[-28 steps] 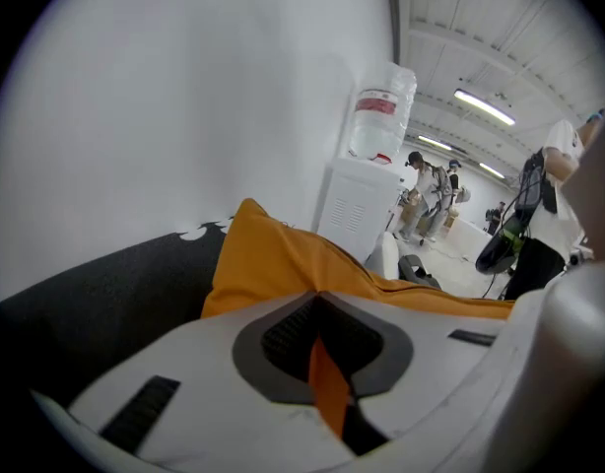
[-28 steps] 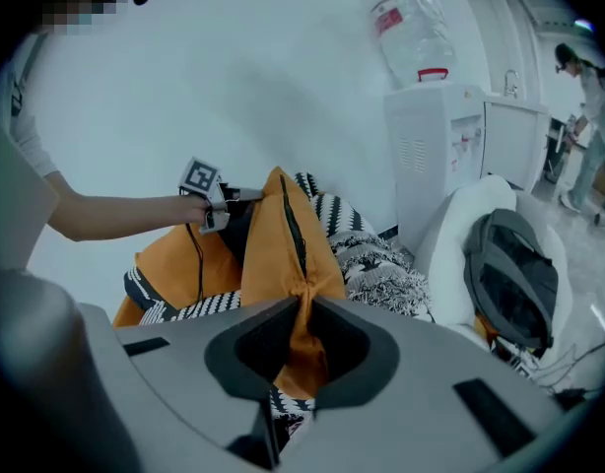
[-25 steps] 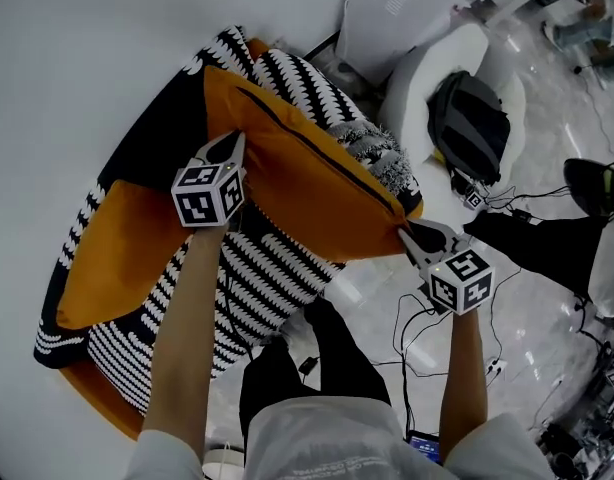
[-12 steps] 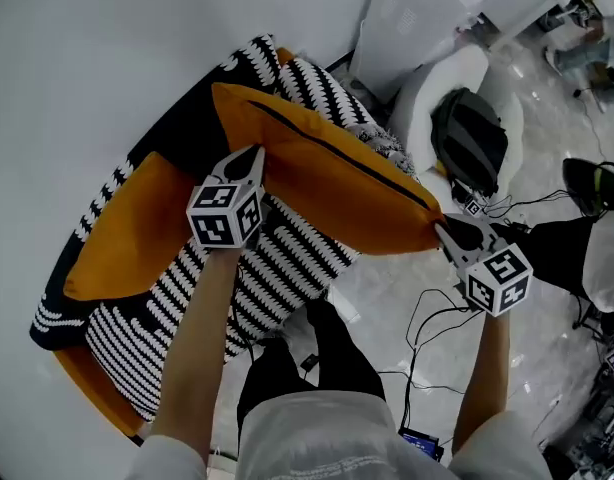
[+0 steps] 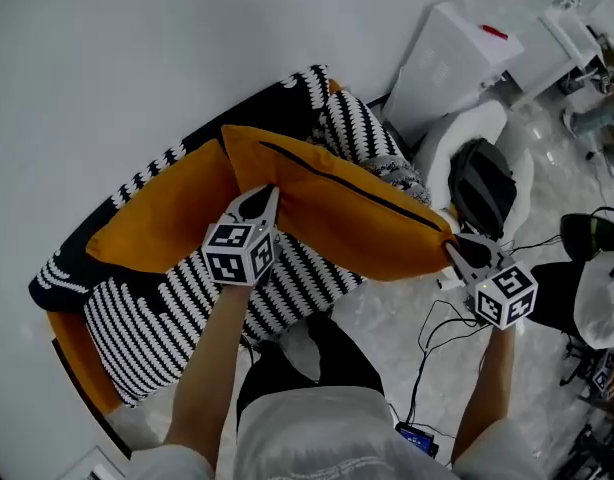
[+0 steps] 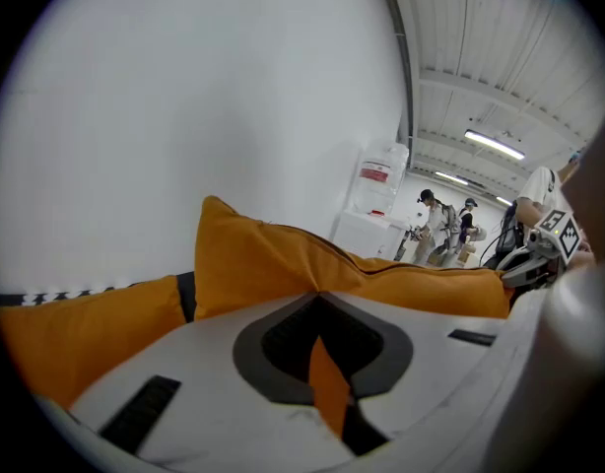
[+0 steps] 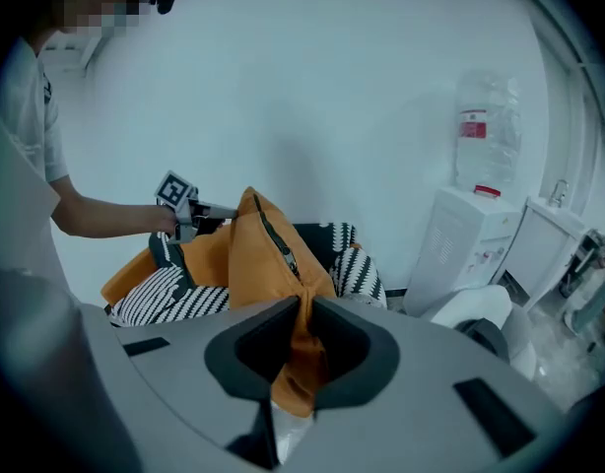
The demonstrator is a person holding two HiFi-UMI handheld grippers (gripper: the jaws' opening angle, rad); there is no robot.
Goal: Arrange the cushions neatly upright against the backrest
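Note:
An orange cushion (image 5: 337, 213) with a dark zip along its top edge hangs stretched above the sofa seat (image 5: 287, 278). My left gripper (image 5: 262, 200) is shut on its left corner, and my right gripper (image 5: 457, 246) is shut on its right corner. In the left gripper view orange fabric (image 6: 327, 387) is pinched between the jaws, and the cushion (image 6: 283, 259) runs away to the right. The right gripper view shows the cushion (image 7: 263, 254) edge-on, its corner (image 7: 301, 358) clamped in the jaws. A second orange cushion (image 5: 157, 223) leans on the black-and-white backrest (image 5: 187, 153) at the left.
A black-and-white striped cushion (image 5: 352, 128) stands at the sofa's right end. A white round chair (image 5: 467, 168) holding a dark bag (image 5: 482, 183) sits to the right. A water dispenser (image 5: 452, 58) stands against the wall. Cables (image 5: 437, 328) lie on the floor.
Both grippers have carried the orange cushion up and back toward the backrest and wall. The head view has shifted, showing more of the wall and dispenser.

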